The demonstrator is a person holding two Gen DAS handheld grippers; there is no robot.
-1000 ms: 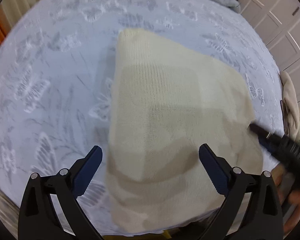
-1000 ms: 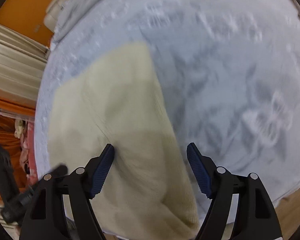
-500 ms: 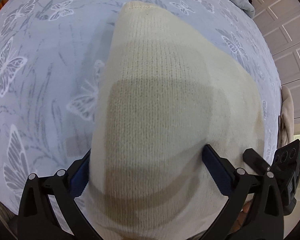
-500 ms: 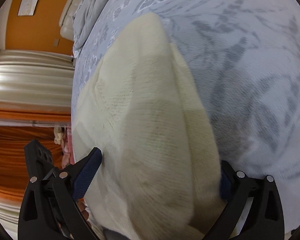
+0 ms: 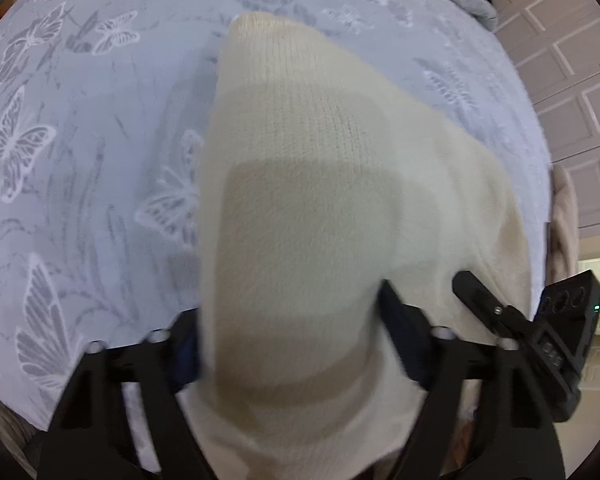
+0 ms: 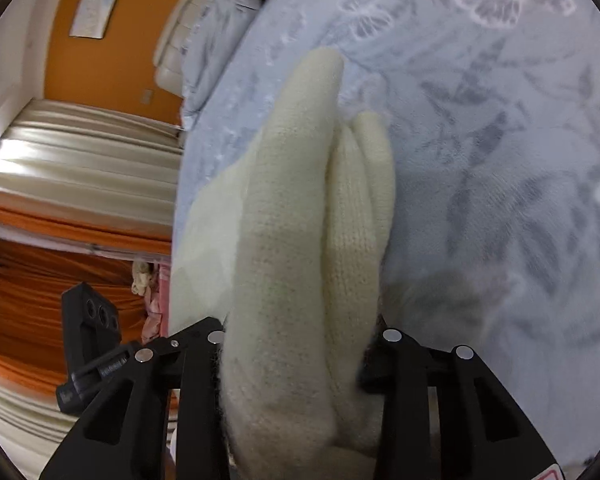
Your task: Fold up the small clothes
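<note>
Nearest in, the left tongs [image 5: 290,344] were closing, cream knit [image 5: 312,216] bunched between the jaws and bulging over them, so the near edge of the garment looked caught. The right tongs [image 6: 296,354] were closing too, and tighter: their jaws pinched a thick roll of the same knit [image 6: 300,240], with two or three folded layers standing up between them.

From there the knit ran away from both tongs and lay on the bed [image 5: 80,160], its far tip resting on the butterfly-print cover. In the left view the right tongs showed just beside the knit's right edge.

The step in hand looked like gripping the near edge for a fold. To do it well, both tongs would need to seize all layers evenly, lift together and level, and carry the edge straight toward the far tip so it lands square. Uneven grips could skew the fold or drop a layer.

As for containers, no basket, box or drawer showed in either view.
</note>
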